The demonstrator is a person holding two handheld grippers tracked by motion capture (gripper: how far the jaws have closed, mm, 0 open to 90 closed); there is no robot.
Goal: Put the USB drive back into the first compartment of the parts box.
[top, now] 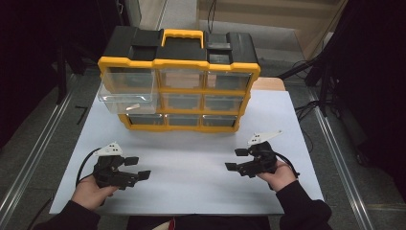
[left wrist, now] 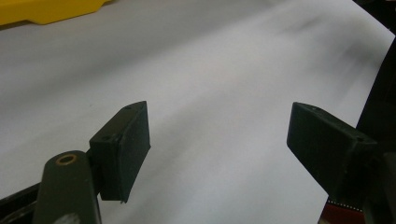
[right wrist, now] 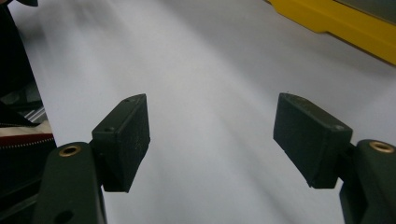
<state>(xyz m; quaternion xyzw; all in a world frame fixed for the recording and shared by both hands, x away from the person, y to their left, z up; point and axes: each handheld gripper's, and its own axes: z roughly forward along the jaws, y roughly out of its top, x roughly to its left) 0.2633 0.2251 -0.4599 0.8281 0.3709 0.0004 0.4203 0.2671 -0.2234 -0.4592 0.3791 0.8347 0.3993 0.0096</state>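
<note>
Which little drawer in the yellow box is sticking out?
The top-left drawer of the organizer: it is pulled out toward the person, while the other clear drawers sit flush.

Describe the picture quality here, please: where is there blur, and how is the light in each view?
High view: even, soft light on the white table sheet, dark surroundings, the yellow organizer fairly sharp. Left gripper view: the fingers are sharp, while the sheet behind is smeared, with a grey shadow toward the far corner. Right gripper view: the fingers are sharp, and the sheet and the yellow edge behind them are blurred.
</note>
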